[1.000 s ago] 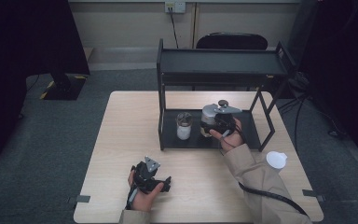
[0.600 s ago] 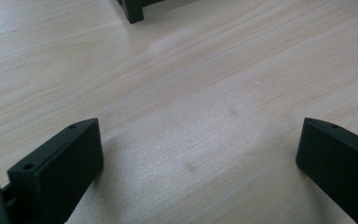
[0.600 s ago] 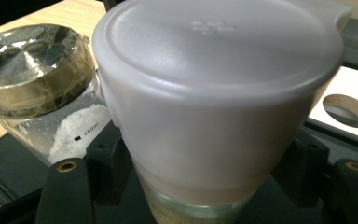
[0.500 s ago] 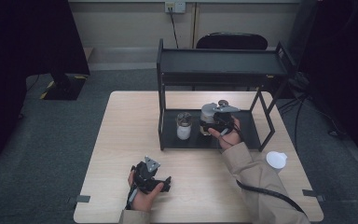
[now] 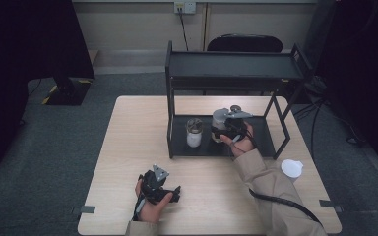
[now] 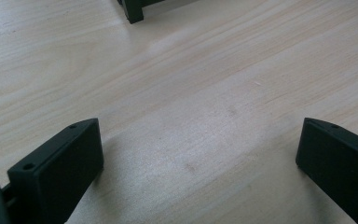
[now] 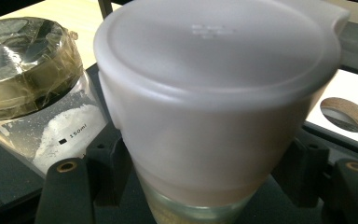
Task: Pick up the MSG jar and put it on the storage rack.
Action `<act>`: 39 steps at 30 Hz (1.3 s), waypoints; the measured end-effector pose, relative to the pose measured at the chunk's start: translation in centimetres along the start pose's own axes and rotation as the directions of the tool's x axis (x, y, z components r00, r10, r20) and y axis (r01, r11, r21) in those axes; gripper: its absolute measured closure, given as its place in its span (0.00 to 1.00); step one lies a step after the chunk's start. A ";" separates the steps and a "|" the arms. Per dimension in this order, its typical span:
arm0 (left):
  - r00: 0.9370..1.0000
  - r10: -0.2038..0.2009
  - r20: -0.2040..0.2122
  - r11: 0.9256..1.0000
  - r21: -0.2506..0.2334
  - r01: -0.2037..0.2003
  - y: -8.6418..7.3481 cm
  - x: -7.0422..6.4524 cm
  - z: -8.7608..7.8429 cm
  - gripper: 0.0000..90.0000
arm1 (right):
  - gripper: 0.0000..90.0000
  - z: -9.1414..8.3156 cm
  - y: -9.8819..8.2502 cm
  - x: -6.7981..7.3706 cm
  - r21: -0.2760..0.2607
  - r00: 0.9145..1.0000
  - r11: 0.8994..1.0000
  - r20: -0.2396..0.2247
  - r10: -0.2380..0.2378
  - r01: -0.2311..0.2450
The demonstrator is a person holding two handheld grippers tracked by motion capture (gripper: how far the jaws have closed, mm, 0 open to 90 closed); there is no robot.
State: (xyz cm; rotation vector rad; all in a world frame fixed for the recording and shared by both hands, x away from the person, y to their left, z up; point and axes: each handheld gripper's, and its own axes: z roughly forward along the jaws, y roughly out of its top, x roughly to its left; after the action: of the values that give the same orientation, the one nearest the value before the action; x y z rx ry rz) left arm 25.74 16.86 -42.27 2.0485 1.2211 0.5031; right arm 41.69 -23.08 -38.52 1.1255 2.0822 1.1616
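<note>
The right gripper (image 5: pixel 222 129) is clamped on the lidded jar (image 7: pixel 219 93), standing on the rack's lower shelf (image 5: pixel 261 137) just beside the taped jar (image 5: pixel 194 132); placing looks nearly done, release remains. The left gripper (image 5: pixel 158 188) rests spread wide near the table's (image 5: pixel 128 147) front edge.

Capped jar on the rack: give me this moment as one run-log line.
right gripper: shut on capped jar | place: rack lower shelf, beside powder jar | left gripper: open, over table

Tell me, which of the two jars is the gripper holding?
The jar with the frosted white lid: the right gripper clamps it. The taped-top jar with white powder stands free beside it.
</note>
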 end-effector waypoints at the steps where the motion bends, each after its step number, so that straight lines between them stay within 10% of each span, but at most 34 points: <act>1: 1.000 0.000 0.000 1.000 0.000 0.000 0.0 0.0 0.0 0.00 | 0.34 0.0 0.0 0.1 -0.001 1.000 1.000 0.001 -0.004 0.004; 23: 1.000 0.000 0.000 1.000 0.000 0.000 0.0 0.0 0.0 0.00 | 0.32 -0.2 0.5 0.3 0.041 1.000 0.999 0.010 -0.023 0.023; 39: 1.000 0.000 0.000 1.000 0.000 0.000 0.0 0.0 0.0 0.00 | 0.06 -0.5 0.8 0.2 0.099 0.999 0.994 -0.015 0.050 -0.048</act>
State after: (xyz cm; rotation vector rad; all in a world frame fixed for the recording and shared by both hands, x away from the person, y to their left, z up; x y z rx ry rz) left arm 25.74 16.86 -42.27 2.0486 1.2210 0.5032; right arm 41.61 -22.91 -37.58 1.2222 2.1576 1.1052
